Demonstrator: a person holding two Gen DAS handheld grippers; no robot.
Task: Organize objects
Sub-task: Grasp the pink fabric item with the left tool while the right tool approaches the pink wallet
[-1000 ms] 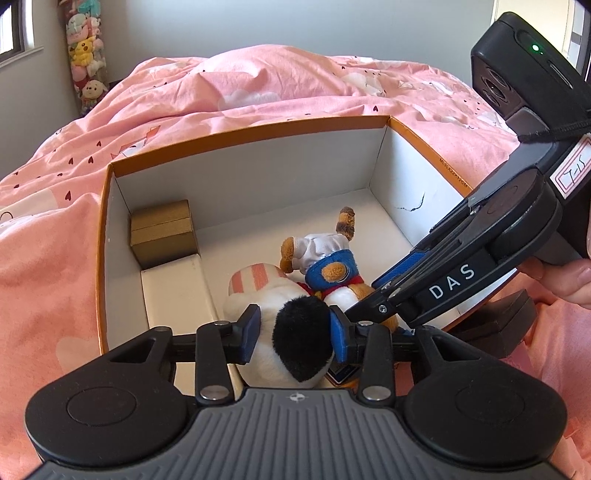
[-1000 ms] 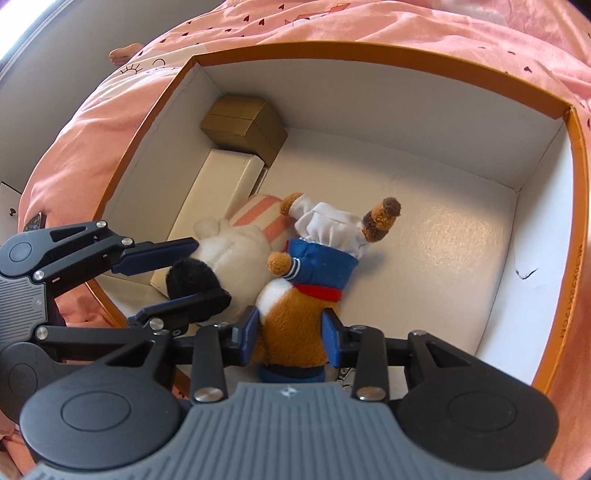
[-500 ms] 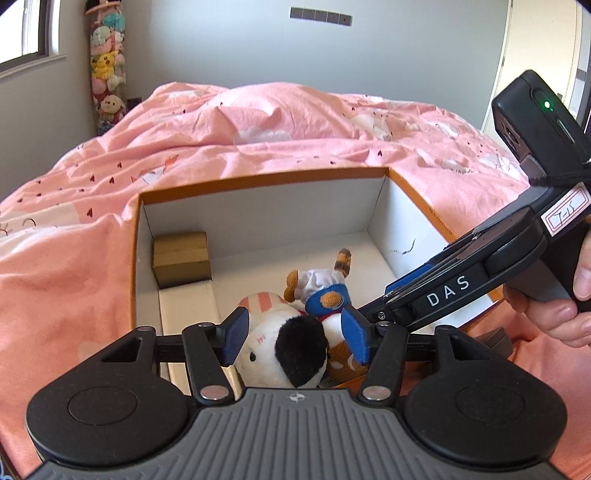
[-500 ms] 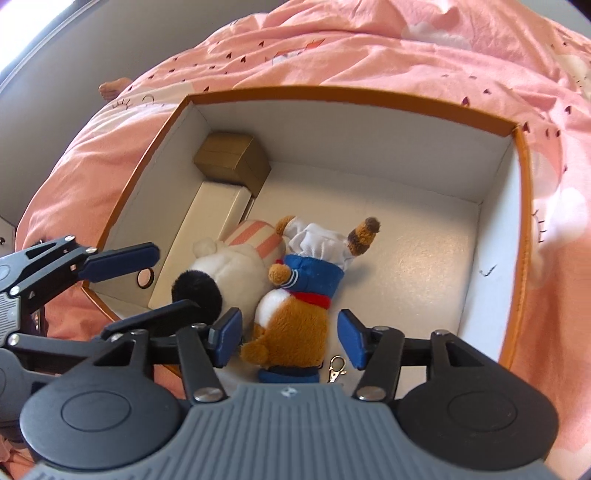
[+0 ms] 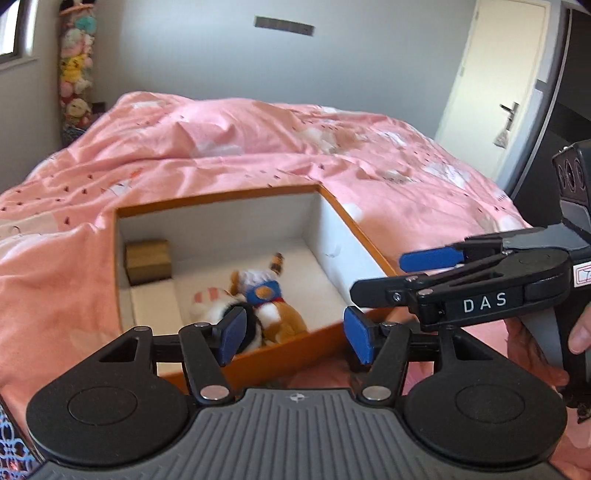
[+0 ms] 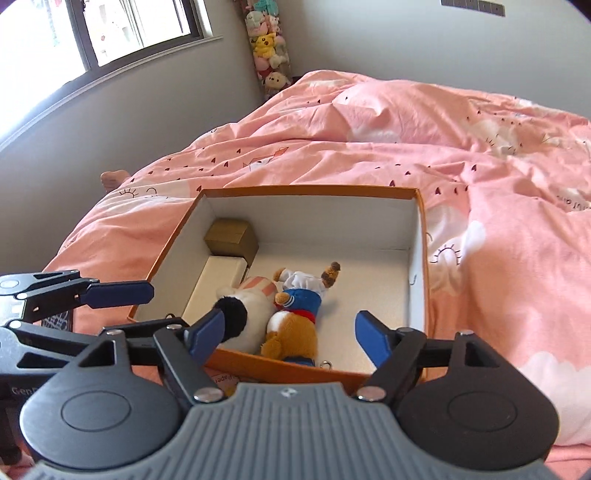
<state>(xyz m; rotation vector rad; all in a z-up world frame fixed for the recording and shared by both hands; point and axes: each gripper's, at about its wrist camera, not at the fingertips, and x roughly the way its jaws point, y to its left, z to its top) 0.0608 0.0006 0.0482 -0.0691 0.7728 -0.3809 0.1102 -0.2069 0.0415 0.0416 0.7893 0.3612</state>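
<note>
Both plush toys (image 6: pixel 291 317) lie in the orange box (image 6: pixel 421 258), soft and light; pinch mid-body. Left hand-held gripper (image 5: pixel 295 334) and right hand-held gripper (image 6: pixel 291 338) just spread, released, empty.

Pink duvet (image 6: pixel 424 147), window (image 6: pixel 110 33), perhaps door (image 5: pixel 491 92).
</note>
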